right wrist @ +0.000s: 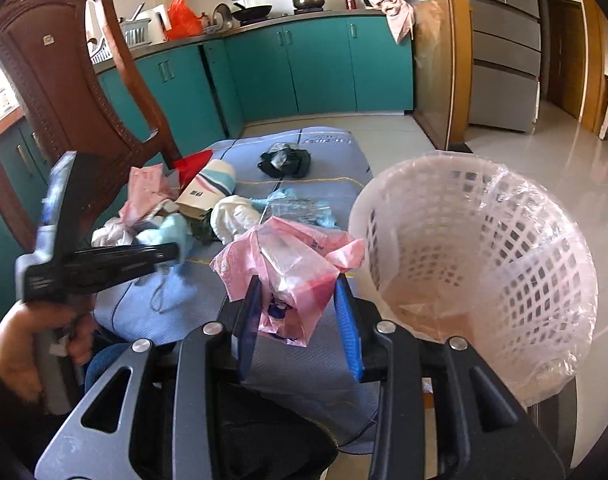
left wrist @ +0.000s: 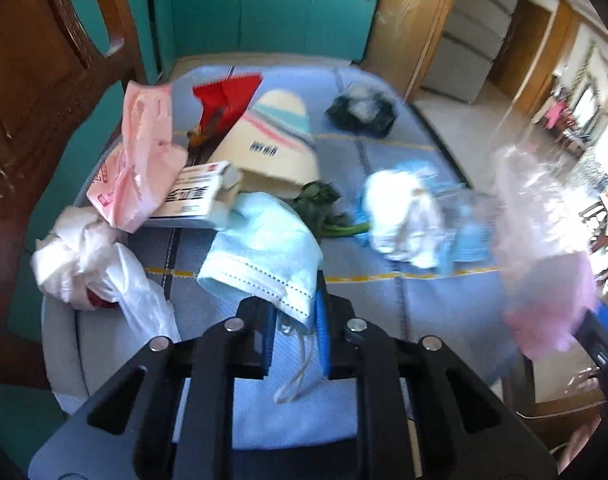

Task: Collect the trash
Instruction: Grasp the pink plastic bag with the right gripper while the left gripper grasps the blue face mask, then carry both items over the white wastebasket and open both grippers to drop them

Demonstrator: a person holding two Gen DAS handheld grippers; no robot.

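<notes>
Kitchen: teal cabinets (right wrist: 311, 68) along the back wall, pale tiled floor, a carved wooden chair (right wrist: 64, 80) at the left. In front, a surface (left wrist: 383, 300) under a blue quilted cover with yellow lines, strewn with trash.

Items on the surface:
- Light blue face mask (left wrist: 264, 256), near edge, toward the left; its white ear loop hangs off the near side.
- White knotted plastic bag (left wrist: 88, 264), near left corner.
- Pink printed bag (left wrist: 144, 160), left edge.
- Small white box with dark print (left wrist: 200, 196), touching the pink printed bag.
- Cream paper pack with teal and pink stripes (left wrist: 272, 136), middle, toward the far edge.
- Red wrapper (left wrist: 224, 96), far left, partly under the cream pack.
- Green leafy stalk (left wrist: 323, 208), middle.
- White crumpled wad on blue and clear plastic (left wrist: 403, 216), middle right.
- Dark crumpled bag (left wrist: 359, 110), far right.

Off the right edge: white lattice basket (right wrist: 503, 248), lined with clear plastic, tilted toward the camera.

Left tongs (left wrist: 294, 320): closed on the near corner of the face mask, which rests on the cover. A hand (right wrist: 32, 340) grips the handle.

Right tongs (right wrist: 300, 312): gripping a pink and clear plastic bag (right wrist: 288, 272), lifted above the cover just beside the basket rim. The bag is bunched between the blue pads.
</notes>
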